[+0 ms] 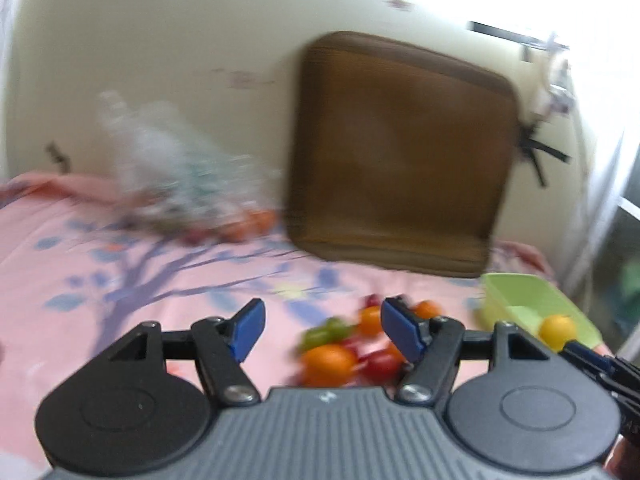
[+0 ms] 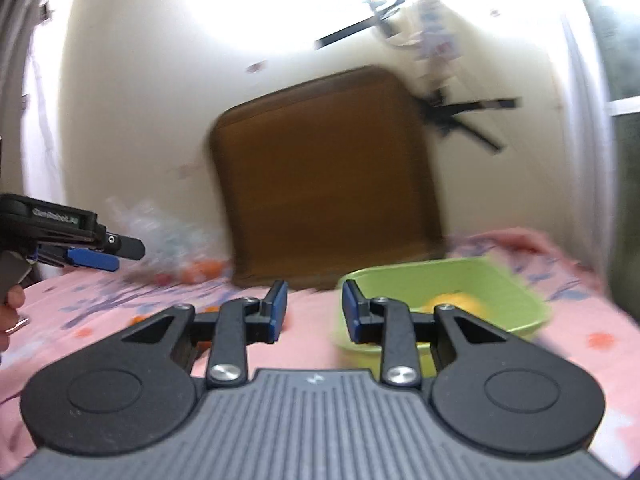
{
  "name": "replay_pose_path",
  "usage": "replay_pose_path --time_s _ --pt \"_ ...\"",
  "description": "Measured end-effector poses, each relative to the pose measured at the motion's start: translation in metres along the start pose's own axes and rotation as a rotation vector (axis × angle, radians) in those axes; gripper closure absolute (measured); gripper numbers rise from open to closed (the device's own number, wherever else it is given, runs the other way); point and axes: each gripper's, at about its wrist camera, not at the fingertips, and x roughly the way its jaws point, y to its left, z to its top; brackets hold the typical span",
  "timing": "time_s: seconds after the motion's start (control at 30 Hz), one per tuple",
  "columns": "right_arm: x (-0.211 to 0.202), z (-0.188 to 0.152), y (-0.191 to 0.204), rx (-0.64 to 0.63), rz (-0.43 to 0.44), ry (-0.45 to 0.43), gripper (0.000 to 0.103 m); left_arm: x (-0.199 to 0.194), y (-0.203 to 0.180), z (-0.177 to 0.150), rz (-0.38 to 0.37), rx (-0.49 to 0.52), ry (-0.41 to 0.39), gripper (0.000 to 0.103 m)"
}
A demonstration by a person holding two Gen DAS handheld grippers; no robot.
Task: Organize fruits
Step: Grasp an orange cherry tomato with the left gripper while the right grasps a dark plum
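A pile of small fruits (image 1: 340,350) lies on the pink bed sheet (image 1: 120,280): oranges, red ones and green grapes. My left gripper (image 1: 322,330) is open and empty, hovering just above and before the pile. A light green bowl (image 1: 532,304) at the right holds one orange fruit (image 1: 558,330). In the right wrist view my right gripper (image 2: 314,312) is open and empty, its right finger over the near rim of the green bowl (image 2: 500,280), which holds the orange fruit (image 2: 454,300). The left gripper (image 2: 96,258) shows at the far left. Both views are blurred.
A brown square cushion (image 1: 400,152) leans on the cream wall behind the bed. A clear plastic bag (image 1: 180,172) with more orange and red fruit (image 1: 248,224) lies at the back left. A window is at the right.
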Motion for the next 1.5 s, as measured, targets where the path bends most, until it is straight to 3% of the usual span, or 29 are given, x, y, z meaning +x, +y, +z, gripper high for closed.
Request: replay_pose_path --time_s 0.17,0.3,0.43,0.6,0.77,0.97,1.03,1.13,1.2,1.27,1.4,1.5 --pt "0.031 -0.007 0.030 -0.008 0.131 0.152 0.070 -0.002 0.009 -0.023 -0.027 0.015 0.042 0.037" --pt "0.060 -0.005 0.039 -0.012 0.161 0.239 0.071 0.008 -0.020 -0.048 -0.096 0.180 0.082 0.037" --pt "0.084 0.003 0.044 0.032 0.225 0.323 0.071 0.023 -0.044 -0.061 -0.189 0.275 0.111 0.037" --pt "0.102 -0.001 0.059 -0.038 0.254 0.402 0.071 0.041 -0.050 -0.067 -0.209 0.276 0.173 0.037" --pt "0.123 -0.007 0.066 -0.081 0.276 0.464 0.071 0.039 -0.051 -0.072 -0.214 0.294 0.169 0.037" --pt "0.116 -0.011 0.060 -0.086 0.258 0.425 0.077 0.052 -0.057 -0.068 -0.211 0.310 0.180 0.038" --pt "0.104 -0.008 0.049 -0.057 0.231 0.389 0.076 0.057 -0.059 -0.066 -0.224 0.305 0.193 0.046" --pt "0.087 -0.007 0.030 0.000 0.199 0.368 0.076 0.063 -0.063 -0.066 -0.232 0.299 0.202 0.048" --pt "0.077 -0.011 0.021 0.029 0.184 0.366 0.076 0.063 -0.066 -0.068 -0.218 0.314 0.192 0.055" --pt "0.067 -0.017 0.015 0.053 0.170 0.367 0.076 0.062 -0.069 -0.069 -0.220 0.324 0.192 0.070" --pt "0.057 -0.021 0.013 0.072 0.157 0.354 0.076 0.055 -0.074 -0.072 -0.202 0.317 0.194 0.070" --pt "0.053 -0.022 0.016 0.063 0.157 0.345 0.076 0.044 -0.076 -0.069 -0.231 0.288 0.195 0.070"
